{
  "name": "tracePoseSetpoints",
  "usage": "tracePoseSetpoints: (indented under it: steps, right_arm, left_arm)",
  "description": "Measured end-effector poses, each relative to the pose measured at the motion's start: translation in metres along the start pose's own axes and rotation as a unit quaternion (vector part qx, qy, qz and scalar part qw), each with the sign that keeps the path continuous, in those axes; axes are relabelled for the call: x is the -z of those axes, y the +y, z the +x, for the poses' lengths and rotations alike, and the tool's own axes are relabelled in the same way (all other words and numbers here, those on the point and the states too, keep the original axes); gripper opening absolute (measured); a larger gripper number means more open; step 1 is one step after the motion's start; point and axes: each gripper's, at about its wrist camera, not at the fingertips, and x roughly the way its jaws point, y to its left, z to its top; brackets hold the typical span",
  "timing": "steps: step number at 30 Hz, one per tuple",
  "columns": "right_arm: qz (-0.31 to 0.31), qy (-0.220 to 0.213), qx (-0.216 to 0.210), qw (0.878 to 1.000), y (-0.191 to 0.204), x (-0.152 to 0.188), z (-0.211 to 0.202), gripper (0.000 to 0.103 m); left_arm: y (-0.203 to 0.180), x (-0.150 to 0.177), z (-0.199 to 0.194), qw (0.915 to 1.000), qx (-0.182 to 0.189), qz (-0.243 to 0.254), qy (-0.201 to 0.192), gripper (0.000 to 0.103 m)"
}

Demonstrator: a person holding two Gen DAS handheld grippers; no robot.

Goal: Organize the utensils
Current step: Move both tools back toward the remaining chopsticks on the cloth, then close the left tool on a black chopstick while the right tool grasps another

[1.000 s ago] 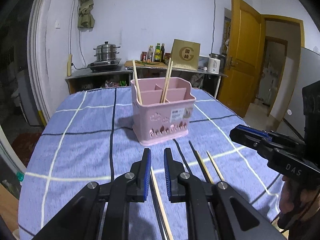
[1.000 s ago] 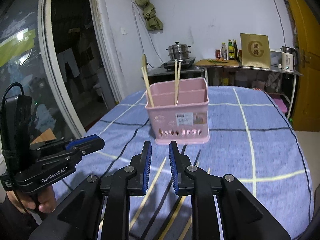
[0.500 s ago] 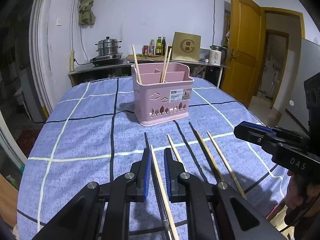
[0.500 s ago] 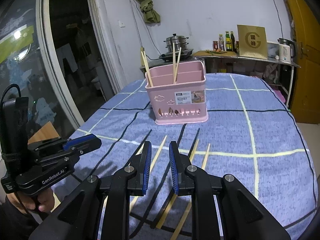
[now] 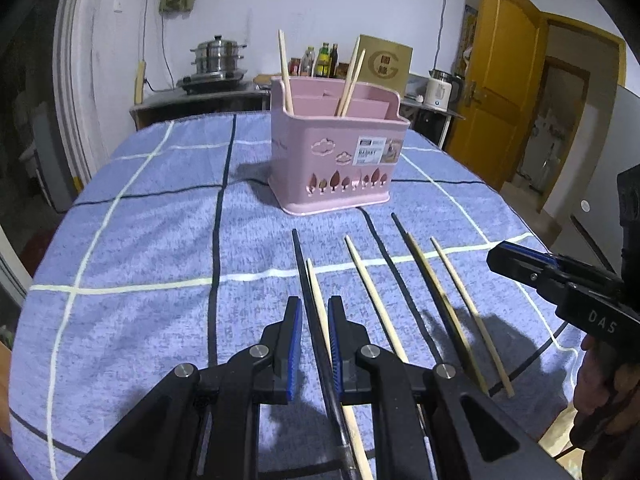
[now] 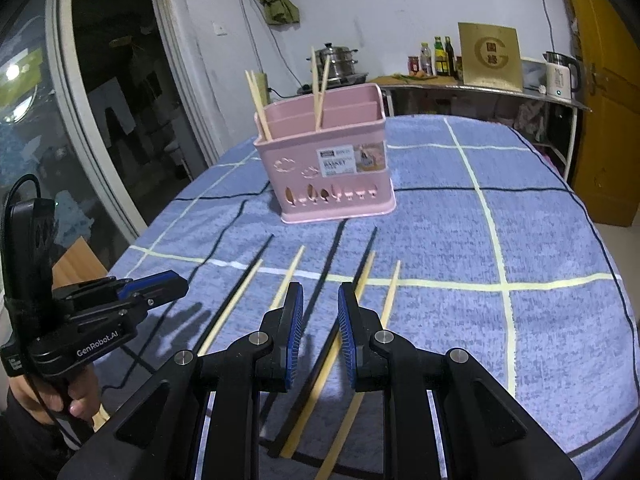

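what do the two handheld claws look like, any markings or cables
Both are matte black plastic with blue ribbed pads and silver pivot screws. The left claw reads "GenRobot.AI" in white, with a black cable looping off its upright rear block. The right claw shows white letters "DAS".

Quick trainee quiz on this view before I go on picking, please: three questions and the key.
1. True or false: the pink basket holds no chopsticks yet.
2. What lies on the blue checked cloth in front of the basket? A) spoons B) loose chopsticks C) forks
3. Fill in: the left tongs and the right tongs each hold ____.

Key:
1. False; several chopsticks stand upright in it.
2. B
3. nothing; both sets of jaws stand slightly apart above the cloth.
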Motion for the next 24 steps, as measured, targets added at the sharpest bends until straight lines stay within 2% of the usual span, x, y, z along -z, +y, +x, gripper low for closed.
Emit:
tracePoseSetpoints:
  steps: [8,17,24]
  right_arm:
    - [0.018,0.031,0.019,0.999,-0.015,-0.001,0.02,0.019]
    - [0.022,0.059,0.028,0.998,-0.02,-0.003,0.04,0.019]
    - [0.014,0.068,0.032,0.997,-0.02,-0.02,0.054,0.019]
  left_arm:
    - [0.007,-0.006,0.031,0.9993,0.007,-0.008,0.035,0.012]
    - [0.013,-0.014,0.061,0.9977,-0.004,-0.011,0.067,0.012]
    - [0.014,-0.032,0.073,0.9974,-0.01,-0.003,0.071,0.012]
